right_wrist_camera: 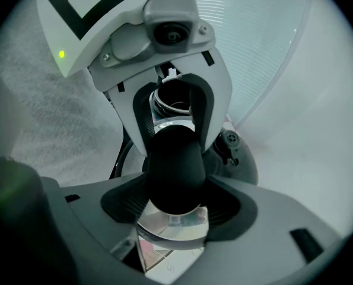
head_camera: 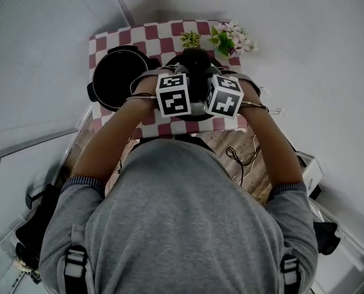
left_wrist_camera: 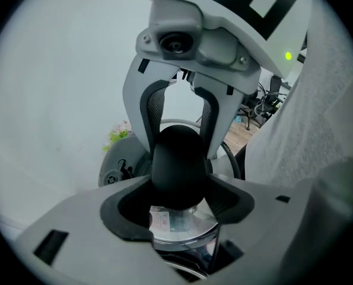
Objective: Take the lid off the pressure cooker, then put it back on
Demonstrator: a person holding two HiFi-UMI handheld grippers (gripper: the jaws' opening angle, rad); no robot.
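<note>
- left gripper [left_wrist_camera: 179, 202]: jaws clamped on the near end of the lid's black handle [left_wrist_camera: 179, 162], pads tight on both flanks.
- right gripper [right_wrist_camera: 175, 203]: same grip from the opposite end. Each gripper view shows the other gripper's jaws pinching the far end of the handle.
- lid [left_wrist_camera: 182, 230]: held between the two grippers. Only the shiny plate under the handle and a slice of grey shell with a valve [left_wrist_camera: 121, 170] show; the rest is cut off by the gripper bodies.
- head view: marker cubes [head_camera: 173, 94] and both hands cover most of the lid, so its rim is hard to trace. Can't tell whether it hangs clear of the checkered cloth [head_camera: 145, 35] or touches it.
- pot [head_camera: 117, 78]: open, dark inside, on the cloth just left of the held lid. Its near edge is hidden by the left forearm.
- flowers [head_camera: 234, 38] at the cloth's far edge, beyond the lid.
</note>
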